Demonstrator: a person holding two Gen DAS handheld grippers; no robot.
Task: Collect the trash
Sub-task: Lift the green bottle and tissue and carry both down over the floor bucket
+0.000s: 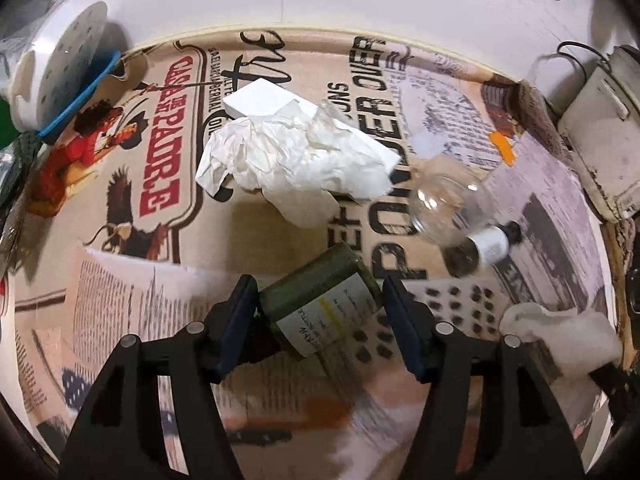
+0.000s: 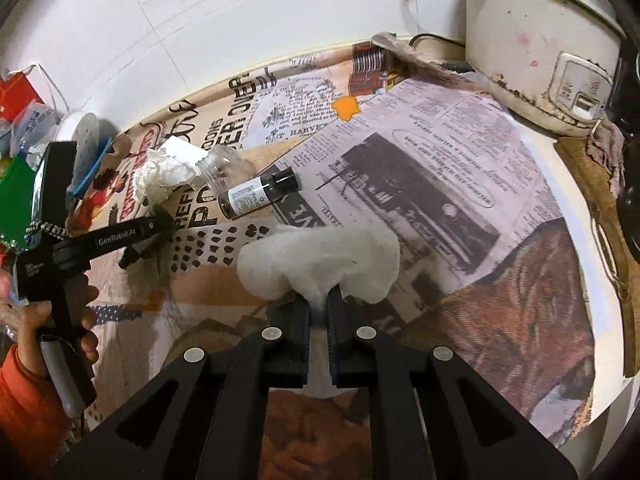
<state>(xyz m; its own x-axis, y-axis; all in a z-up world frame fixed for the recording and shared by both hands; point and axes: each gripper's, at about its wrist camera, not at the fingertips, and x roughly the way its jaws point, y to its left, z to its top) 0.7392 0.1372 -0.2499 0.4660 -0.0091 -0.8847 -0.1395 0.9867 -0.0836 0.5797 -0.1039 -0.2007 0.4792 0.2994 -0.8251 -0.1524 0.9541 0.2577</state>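
Dark jar (image 1: 320,300): we see it lying tilted between the left gripper's (image 1: 320,312) fingers at lower centre of the left wrist view, holding dark green matter, with a white label.
Left gripper: its jaws stand apart around the jar; we cannot tell whether the pads touch it.
Clear jar (image 1: 448,208): on its side right of centre, looking empty.
Small bottle (image 2: 260,194): dark contents, white label, black cap, beside the clear jar.
Right gripper (image 2: 318,312): clamped on a white tissue wad (image 2: 320,264) at centre.
Crumpled tissue (image 1: 296,160): white and creased, at centre, partly over a white box (image 1: 260,100).
Printed tablecloth (image 2: 440,200): under everything.
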